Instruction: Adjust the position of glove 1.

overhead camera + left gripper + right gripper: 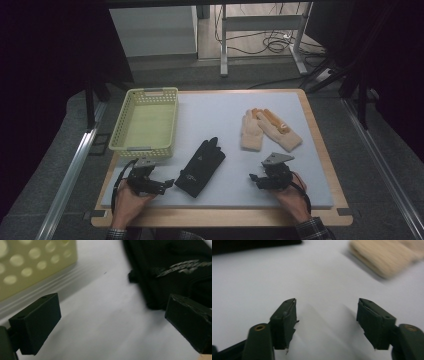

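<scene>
Gloves, one black [202, 167], two beige [270, 130], one basket [146, 121], left claw [168, 184] wide, right claw [254, 179] wide, both empty.

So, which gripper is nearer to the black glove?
Left. The left gripper sits just beside the cuff end of the black glove, its open fingers almost reaching it. The right gripper is farther off on the glove's other side, empty.

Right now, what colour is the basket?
Pale yellow basket, perforated walls; best in the high view.
</scene>
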Tool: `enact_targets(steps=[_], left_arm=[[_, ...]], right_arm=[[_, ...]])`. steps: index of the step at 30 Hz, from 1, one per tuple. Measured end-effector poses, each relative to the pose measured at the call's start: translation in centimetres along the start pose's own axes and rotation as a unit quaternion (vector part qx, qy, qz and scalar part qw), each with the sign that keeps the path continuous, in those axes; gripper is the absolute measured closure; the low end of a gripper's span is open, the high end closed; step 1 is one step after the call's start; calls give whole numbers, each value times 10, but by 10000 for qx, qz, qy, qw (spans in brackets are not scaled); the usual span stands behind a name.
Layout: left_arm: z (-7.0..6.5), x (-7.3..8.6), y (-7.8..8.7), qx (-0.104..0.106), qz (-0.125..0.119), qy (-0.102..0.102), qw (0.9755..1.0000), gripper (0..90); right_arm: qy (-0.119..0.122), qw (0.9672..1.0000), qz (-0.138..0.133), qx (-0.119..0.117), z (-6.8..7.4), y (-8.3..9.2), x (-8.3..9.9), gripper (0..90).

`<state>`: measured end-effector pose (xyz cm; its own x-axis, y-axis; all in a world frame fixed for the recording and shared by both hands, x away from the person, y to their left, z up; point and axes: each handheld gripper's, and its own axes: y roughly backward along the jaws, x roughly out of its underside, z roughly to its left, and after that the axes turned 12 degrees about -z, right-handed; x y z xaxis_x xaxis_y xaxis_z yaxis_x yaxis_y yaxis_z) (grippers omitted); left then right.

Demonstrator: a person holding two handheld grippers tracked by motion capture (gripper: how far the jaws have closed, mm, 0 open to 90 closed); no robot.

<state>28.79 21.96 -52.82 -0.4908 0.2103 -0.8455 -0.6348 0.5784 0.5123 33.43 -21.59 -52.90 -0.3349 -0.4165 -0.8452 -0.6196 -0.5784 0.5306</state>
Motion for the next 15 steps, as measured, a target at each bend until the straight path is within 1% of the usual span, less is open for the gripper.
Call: enact_targets(steps=[2, 4, 5, 7, 8, 9, 10, 11, 13, 15], left_arm=[[-5, -6, -1, 79, -48, 5, 10000, 4], [-11, -13, -3, 127, -41, -9, 9999, 1], [-14, -16, -4, 156, -31, -39, 9999, 0], [-22, -22, -8, 234, 24, -109, 9997, 0], [-26, -25, -11, 258, 54, -141, 9996, 0], [-30, -28, -14, 291, 93, -182, 9994, 0], [-34, -31, -18, 312, 148, -229, 9991, 0], [-38, -33, -23, 312, 207, -267, 9989, 0], [-45, -36, -32, 291, 290, -322, 9986, 0], [-51, -39, -41, 299, 339, -337, 9984, 0]], right_arm=[[-55, 9999, -13, 128, -9, 4, 3, 260], [-113, 9997, -9, 215, -17, 7, 6, 234], [-151, 9996, -4, 248, -21, 8, 7, 215], [-206, 9990, -26, 388, -28, 10, 10, 184], [-251, 9987, -49, 440, -31, 11, 11, 170], [-380, 9984, -48, 427, -35, 11, 12, 169], [-460, 9981, -61, 394, -36, 12, 12, 169], [-475, 9980, -58, 403, -36, 11, 12, 168], [-360, 9982, -20, 476, -34, 10, 12, 162], [-393, 9981, -33, 471, -35, 10, 12, 162]])
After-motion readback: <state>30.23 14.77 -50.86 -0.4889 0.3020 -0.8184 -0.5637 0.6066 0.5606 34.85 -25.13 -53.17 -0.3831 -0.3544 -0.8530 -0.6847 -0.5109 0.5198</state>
